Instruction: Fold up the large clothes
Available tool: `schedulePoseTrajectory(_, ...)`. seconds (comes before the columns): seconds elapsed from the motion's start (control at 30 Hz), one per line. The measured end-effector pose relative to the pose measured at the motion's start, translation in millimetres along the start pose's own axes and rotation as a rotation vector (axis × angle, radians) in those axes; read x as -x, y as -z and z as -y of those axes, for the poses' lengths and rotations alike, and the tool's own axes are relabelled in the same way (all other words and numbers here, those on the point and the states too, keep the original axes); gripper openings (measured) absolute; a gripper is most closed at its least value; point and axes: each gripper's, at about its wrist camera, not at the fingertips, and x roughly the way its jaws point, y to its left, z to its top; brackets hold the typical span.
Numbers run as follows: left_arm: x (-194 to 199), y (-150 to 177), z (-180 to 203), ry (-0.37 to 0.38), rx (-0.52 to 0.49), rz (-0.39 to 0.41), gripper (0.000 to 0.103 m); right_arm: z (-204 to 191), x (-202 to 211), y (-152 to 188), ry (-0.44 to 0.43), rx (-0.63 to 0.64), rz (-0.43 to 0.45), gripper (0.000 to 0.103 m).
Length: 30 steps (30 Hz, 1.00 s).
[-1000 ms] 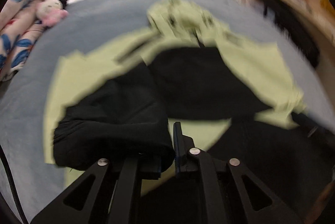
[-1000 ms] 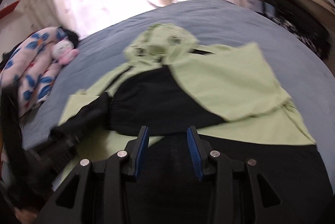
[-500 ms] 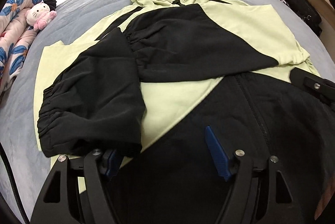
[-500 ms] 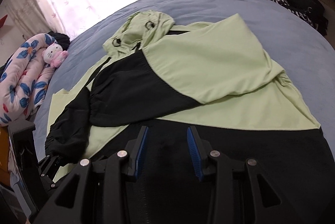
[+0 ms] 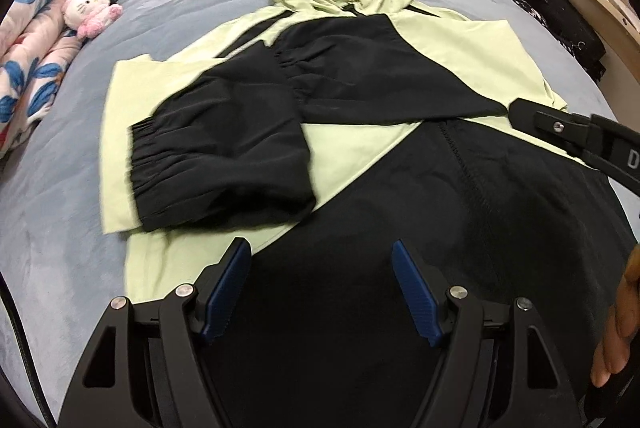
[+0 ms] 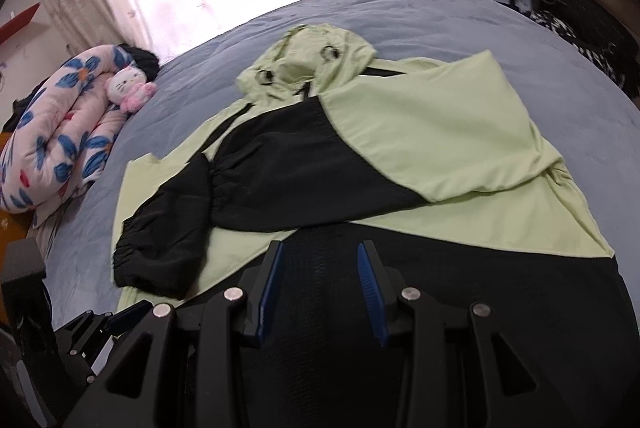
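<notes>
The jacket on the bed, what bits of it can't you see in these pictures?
- Jacket bottom hem: both wrist views, hidden behind the left gripper and right gripper and cut off by the lower edge.
- Chest front: both views, covered by the folded-in black sleeves.
- Zip: left wrist view, its top runs under a sleeve.
- Hood toggles: too small to read.

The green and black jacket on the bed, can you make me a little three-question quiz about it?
1. True or false: both sleeves of the jacket are folded across its front.
2. What toy lies beside the flowery blanket?
3. Is the left gripper A) shut on a sleeve, or B) open with nothing between its fingers?

Key: 1 true; 2 the plush cat; 3 B.
</notes>
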Motion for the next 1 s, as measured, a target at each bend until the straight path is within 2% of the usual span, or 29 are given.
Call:
schedulePoseTrajectory(0.13,17.9,10.0,-18.5,-0.029,0.018,0.032,0.072,-29.4,-1.4,4.4,-0.038,0.073,-0.013,0.038)
schedulePoseTrajectory(0.43,39.0,34.8,-83.6,-0.16,0.131,0.069,0.072,-100.3,-16.6,12.3,-0.12,0.248,-0.062,0.038)
schedulePoseTrajectory(0.57,37.1,46.1,-125.6,-0.231,0.234,0.055,0.072,-137.9,-32.2,14.9,-0.144,0.373,-0.08,0.038)
schedulePoseTrajectory(0.67,35.6,53.4,-152.6,-0.24,0.322,0.038,0.072,-161.3,-48.4,15.8,-0.177,0.422,-0.112,0.039)
schedulePoseTrajectory(0.77,34.0,59.8,-175.8,-0.23,0.394,0.025,0.072,-190.5,-66.3,20.1,-0.2,0.506,-0.145,0.045)
schedulePoseTrajectory(0.87,34.2,64.1,-189.1,-0.218,0.429,0.02,0.072,-214.8,-77.1,28.9,-0.186,0.609,-0.147,0.05)
schedulePoseTrajectory(1.0,33.0,69.1,-192.7,-0.208,0.437,0.019,0.072,-238.4,-95.1,40.1,-0.088,0.757,-0.141,0.054)
